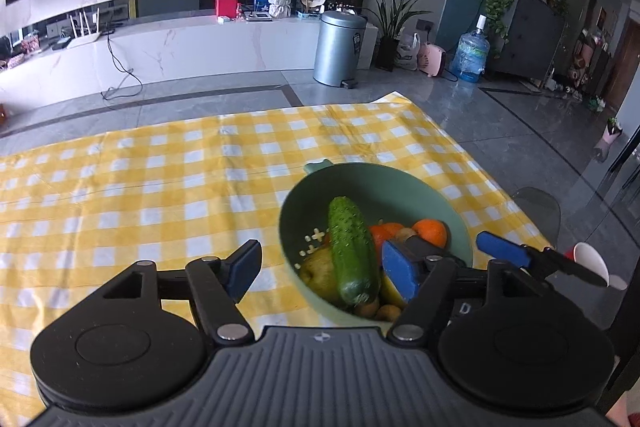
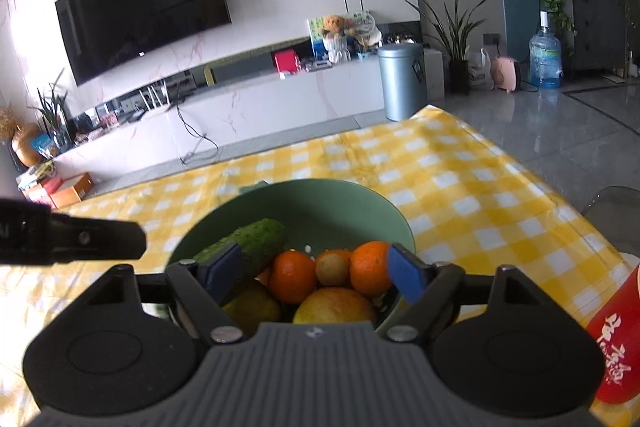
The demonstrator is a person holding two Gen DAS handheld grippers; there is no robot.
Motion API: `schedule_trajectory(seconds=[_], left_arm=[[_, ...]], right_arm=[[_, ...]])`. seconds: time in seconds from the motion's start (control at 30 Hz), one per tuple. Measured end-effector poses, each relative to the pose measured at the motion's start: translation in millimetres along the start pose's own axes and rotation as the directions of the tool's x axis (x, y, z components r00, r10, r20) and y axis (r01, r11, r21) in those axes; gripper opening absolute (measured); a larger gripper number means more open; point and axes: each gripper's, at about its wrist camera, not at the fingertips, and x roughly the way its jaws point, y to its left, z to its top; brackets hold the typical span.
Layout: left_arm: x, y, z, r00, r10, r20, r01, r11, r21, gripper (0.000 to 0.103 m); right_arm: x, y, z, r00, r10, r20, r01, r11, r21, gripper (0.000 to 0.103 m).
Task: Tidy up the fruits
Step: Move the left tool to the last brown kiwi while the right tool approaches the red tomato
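Fingers (image 1: 244, 269) on our left gripper (image 1: 320, 273) and right gripper (image 2: 316, 273) are gaping wide, gripping nothing, hovering above the green bowl (image 2: 340, 201) where 1 cucumber (image 1: 352, 251) and 2 oranges (image 2: 292, 277) are sitting.

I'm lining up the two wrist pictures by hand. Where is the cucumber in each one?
Left wrist: the cucumber stands lower middle, running near upright, lying over the fruit in the green bowl.
Right wrist: cucumber left of centre, slanting, partly behind the left blue finger pad.
Shared landmark: the grey bin.
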Motion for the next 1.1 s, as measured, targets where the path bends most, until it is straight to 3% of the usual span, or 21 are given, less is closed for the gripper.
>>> schedule_trajectory(seconds=[0.47, 0.7, 0.87, 1.1], left_arm=[[-40, 59, -28, 0.998, 0.038, -0.04, -0.04, 0.998, -0.04, 0.081], [-41, 89, -44, 0.995, 0.026, -0.094, -0.038, 0.991, -0.127, 0.076], [-33, 92, -62, 0.982, -0.005, -0.186, -0.015, 0.995, -0.102, 0.075], [-21, 88, -82, 0.959, -0.009, -0.283, -0.006, 0.999, -0.052, 0.068]], right_arm=[[-41, 47, -26, 0.991, 0.111, 0.076, -0.105, 0.991, -0.077, 0.082], [-39, 86, -48, 0.985, 0.17, 0.012, -0.163, 0.961, -0.226, 0.075], [-27, 100, -59, 0.985, 0.167, -0.054, -0.175, 0.946, -0.275, 0.067], [-11, 83, -56, 0.987, 0.11, -0.12, -0.128, 0.981, -0.149, 0.066]])
